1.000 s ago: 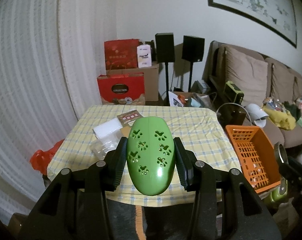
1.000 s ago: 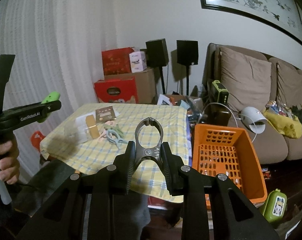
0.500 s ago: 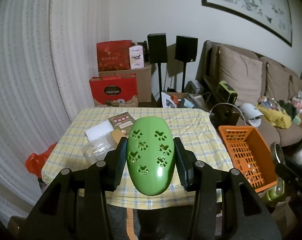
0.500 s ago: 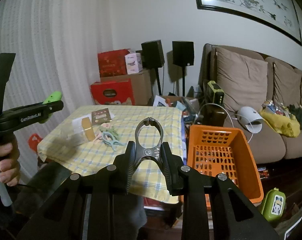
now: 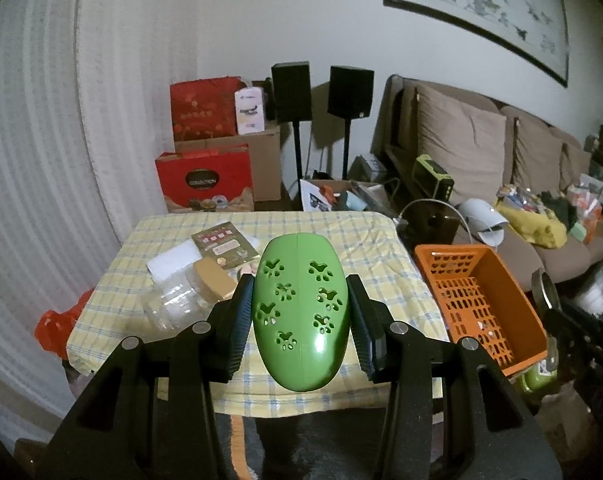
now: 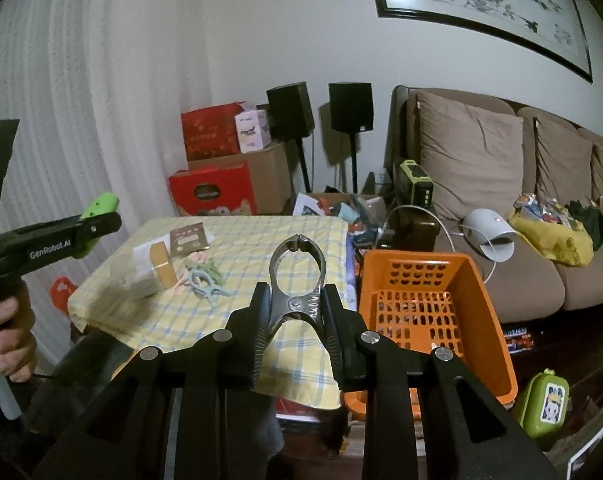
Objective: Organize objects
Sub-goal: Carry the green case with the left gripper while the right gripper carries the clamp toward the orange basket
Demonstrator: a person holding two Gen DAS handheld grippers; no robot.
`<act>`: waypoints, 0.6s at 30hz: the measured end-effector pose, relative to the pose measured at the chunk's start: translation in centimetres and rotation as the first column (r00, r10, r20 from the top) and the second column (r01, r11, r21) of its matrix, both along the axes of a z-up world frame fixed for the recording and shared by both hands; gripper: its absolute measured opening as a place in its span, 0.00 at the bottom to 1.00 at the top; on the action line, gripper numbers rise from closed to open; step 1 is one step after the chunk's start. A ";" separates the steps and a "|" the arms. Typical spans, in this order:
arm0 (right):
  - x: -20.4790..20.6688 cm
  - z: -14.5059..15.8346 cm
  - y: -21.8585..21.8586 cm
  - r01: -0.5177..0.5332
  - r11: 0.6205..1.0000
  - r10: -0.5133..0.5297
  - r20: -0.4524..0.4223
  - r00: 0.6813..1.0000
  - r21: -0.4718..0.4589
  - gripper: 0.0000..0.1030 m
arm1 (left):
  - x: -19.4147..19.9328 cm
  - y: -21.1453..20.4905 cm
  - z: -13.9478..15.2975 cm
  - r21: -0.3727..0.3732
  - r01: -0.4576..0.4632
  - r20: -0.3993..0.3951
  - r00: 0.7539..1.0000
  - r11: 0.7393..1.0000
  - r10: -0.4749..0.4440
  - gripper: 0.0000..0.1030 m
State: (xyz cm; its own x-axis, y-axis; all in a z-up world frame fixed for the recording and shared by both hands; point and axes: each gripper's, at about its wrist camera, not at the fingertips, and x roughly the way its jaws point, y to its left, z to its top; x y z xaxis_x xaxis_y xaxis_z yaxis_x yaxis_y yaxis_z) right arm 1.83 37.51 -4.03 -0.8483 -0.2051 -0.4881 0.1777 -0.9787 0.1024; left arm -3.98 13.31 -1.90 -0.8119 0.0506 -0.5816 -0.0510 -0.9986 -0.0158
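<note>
Left gripper (image 5: 300,312) clamps a green paw-print case (image 5: 300,314) above the table (image 5: 365,240) with its yellow check cloth. Right gripper (image 6: 295,312) pinches the handles of metal tongs (image 6: 297,276); tong tips pressed together, gripping nothing. Packets (image 5: 221,244) and plastic clips (image 6: 203,278) lie at the table's 10 o'clock. Orange basket (image 6: 473,280) stands at 3 o'clock; sofa (image 6: 481,152) at 2 o'clock.
</note>
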 end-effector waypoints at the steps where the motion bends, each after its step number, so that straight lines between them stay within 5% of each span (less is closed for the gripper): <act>1: 0.0 0.0 0.1 0.003 1.000 -0.003 0.001 1.000 -0.001 0.25 | -0.1 0.2 -0.1 -0.001 0.004 0.004 1.000 1.000 -0.004 0.41; 18: -0.5 -0.1 1.7 0.032 0.999 -0.032 0.015 0.999 -0.031 0.25 | 0.0 3.0 -1.8 -0.013 0.064 0.049 0.997 0.998 -0.063 0.41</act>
State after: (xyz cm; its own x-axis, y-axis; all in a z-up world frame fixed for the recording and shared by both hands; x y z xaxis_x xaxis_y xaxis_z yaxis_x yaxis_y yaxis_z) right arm 1.36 39.20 -4.12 -0.8478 -0.1932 -0.4939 0.1448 -0.9802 0.1348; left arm -4.01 16.35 -3.70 -0.7783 0.0926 -0.6211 -0.1136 -0.9935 -0.0057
